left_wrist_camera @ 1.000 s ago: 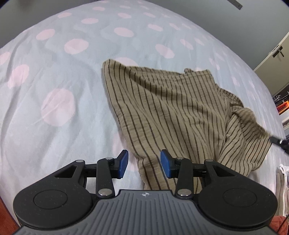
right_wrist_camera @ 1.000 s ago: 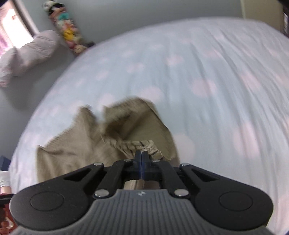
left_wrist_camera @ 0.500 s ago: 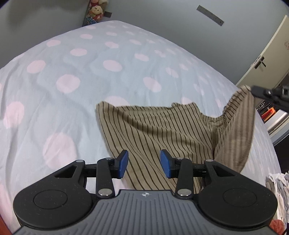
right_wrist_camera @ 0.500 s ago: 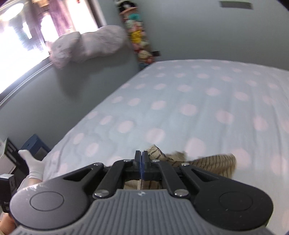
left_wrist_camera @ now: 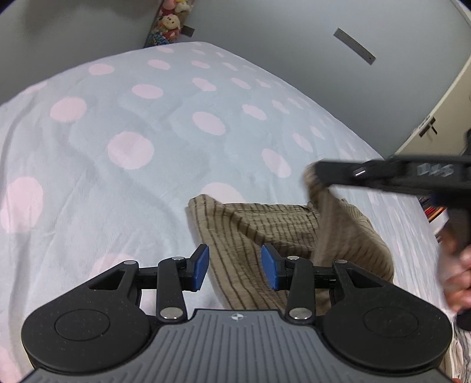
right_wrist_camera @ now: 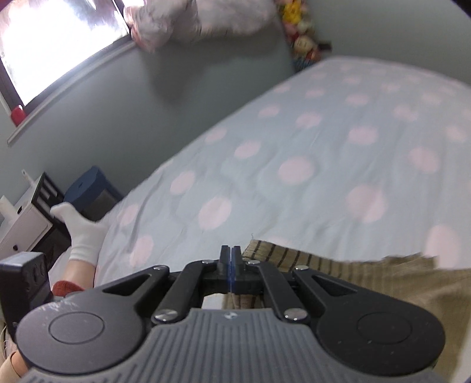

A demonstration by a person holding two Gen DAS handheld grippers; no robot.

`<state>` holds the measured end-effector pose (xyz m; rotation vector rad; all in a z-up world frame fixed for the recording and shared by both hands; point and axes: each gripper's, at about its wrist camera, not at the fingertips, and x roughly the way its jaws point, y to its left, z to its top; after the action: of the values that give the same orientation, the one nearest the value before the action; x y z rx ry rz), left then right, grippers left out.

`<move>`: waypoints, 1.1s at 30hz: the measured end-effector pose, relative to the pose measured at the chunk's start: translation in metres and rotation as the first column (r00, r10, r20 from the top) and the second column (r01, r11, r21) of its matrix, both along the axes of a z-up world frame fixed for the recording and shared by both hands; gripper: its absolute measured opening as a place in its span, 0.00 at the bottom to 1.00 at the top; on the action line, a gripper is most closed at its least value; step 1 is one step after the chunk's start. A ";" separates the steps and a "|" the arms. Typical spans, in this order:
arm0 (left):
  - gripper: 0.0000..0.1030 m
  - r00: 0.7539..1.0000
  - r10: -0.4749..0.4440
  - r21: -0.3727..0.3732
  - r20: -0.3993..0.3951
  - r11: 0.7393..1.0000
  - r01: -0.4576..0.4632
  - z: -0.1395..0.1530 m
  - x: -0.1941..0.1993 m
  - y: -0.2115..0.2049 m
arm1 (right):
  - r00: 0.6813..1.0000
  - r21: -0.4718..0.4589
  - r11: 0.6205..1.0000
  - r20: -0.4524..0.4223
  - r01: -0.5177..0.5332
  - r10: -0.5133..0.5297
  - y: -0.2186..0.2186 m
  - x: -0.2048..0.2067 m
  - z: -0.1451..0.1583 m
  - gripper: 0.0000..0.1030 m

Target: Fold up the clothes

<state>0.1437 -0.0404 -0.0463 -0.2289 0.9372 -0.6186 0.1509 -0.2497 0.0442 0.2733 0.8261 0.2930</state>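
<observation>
The garment lies on the bed, near its front edge, with one corner lifted above the rest at the right. The left gripper hangs over the garment's near left part, the right gripper to its right and farther in. A row of plush toys hangs on the wall behind the bed, and a person's socked foot sits beside the bed's left edge.

Glare blows out the bright window; soft daylight beneath, motion blur nearby, fisheye bending frame edges.

Tan striped garment, one corner lifted
</observation>
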 end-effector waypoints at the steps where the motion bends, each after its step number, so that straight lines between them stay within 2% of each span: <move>1: 0.36 1.000 0.005 -0.005 -0.006 1.000 -0.005 -0.005 0.002 0.002 | 1.000 0.004 1.000 -0.021 -0.010 0.010 0.005 0.007 -0.011 0.00; 7: 0.36 0.999 0.028 -0.015 -0.042 0.999 -0.028 -0.020 0.010 0.010 | 0.992 0.025 0.998 -0.110 -0.052 0.054 0.026 0.036 -0.061 0.00; 10: 0.36 0.999 0.022 -0.024 -0.035 0.999 -0.023 -0.019 0.012 0.009 | 0.992 0.002 0.998 -0.114 -0.063 0.063 0.030 0.042 -0.068 0.01; 14: 0.36 1.000 0.006 -0.039 -0.027 0.999 -0.007 -0.015 0.009 0.004 | 0.995 -0.039 0.997 -0.079 -0.061 0.058 0.024 0.032 -0.056 0.05; 18: 0.36 0.999 -0.010 -0.036 -0.030 0.999 0.009 -0.010 0.010 -0.002 | 0.998 -0.089 0.995 -0.057 -0.043 0.038 0.012 0.000 -0.042 0.07; 21: 0.36 0.998 -0.037 -0.043 -0.044 0.998 0.036 -0.003 0.015 -0.009 | 0.999 -0.126 0.992 -0.040 -0.028 0.023 0.002 -0.024 -0.031 0.14; 24: 0.36 0.995 -0.067 -0.054 -0.078 0.997 0.063 -0.002 0.023 -0.017 | 1.000 -0.160 0.987 -0.028 -0.012 0.008 -0.004 -0.050 -0.023 0.18; 26: 0.36 0.992 -0.077 -0.056 -0.104 0.996 0.071 -0.006 0.028 -0.021 | 0.999 -0.171 0.985 -0.034 -0.005 -0.001 -0.004 -0.072 -0.022 0.23; 33: 0.36 0.975 -0.110 -0.066 -0.193 0.993 0.099 -0.018 0.047 -0.036 | 0.997 -0.171 0.985 -0.082 -0.012 -0.002 0.013 -0.150 -0.033 0.26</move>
<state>0.1906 -0.0766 -0.0646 -0.2956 1.1287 -0.7295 0.0013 -0.2363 0.0117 0.1229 0.9269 0.2144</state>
